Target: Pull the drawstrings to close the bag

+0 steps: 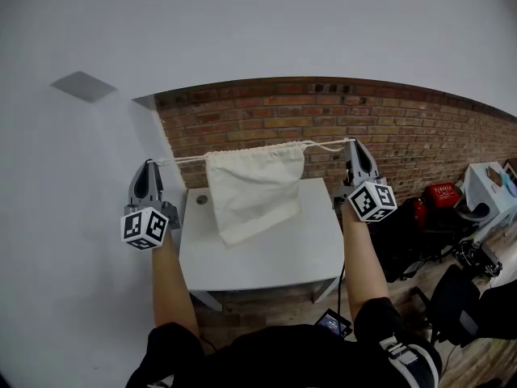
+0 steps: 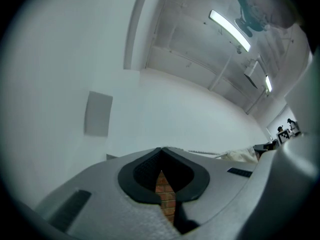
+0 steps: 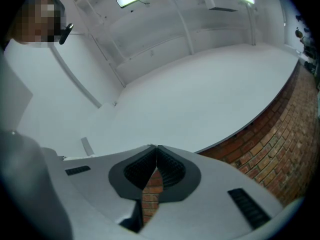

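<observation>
While you hold both arms up at mid frame, your left gripper is closed on the left string and your right gripper is closed on the right string. Both strings run tight and nearly level. Between them hangs the bag, its top edge wrinkled, above the table

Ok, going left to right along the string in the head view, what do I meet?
left gripper → left drawstring → cloth bag → right drawstring → right gripper
</observation>
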The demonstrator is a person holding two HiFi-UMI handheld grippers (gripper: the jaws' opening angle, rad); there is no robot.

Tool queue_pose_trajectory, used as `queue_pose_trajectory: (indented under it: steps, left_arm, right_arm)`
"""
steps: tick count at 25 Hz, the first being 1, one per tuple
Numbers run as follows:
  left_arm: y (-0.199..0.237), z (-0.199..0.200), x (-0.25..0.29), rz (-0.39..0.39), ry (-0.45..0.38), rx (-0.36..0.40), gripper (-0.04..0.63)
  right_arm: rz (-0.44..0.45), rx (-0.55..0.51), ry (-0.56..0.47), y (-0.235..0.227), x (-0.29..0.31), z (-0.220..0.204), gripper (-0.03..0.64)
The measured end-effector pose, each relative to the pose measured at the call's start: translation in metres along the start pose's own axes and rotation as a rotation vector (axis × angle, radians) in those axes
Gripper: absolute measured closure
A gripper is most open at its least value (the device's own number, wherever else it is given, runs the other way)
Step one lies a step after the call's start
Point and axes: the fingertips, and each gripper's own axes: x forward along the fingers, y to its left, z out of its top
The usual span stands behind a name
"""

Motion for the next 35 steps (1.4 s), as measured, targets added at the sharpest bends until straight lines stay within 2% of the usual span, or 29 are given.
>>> queue_pose_trajectory:
  steps: [10,19,28,35]
  left_arm:
    - [0.007,0.005,-0.007,0.006,-0.038,-0.105,0.578]
    - [-0.002,0.0,-0.003,-0.019,-0.016,-0.029,0.58]
    - [0.003,-0.006,0.005,-0.044,0.025,0.001,0.578]
    - [0.012,-0.012,0.01,-0.003,0.026,-0.04,0.58]
  right_arm:
    - [-0.023,0.094,-0.021,-0.022,-0.01,0.01,0.606]
    - [-0.034,0.099,-0.021,-0.041,-0.013,0.015,0.606]
    - [-0.045,0.077,0.02,-0.066,-0.012,0.009,0.606]
    - [-0.057,0.166,-0.009,-0.076,-0.009,0.008,0.607]
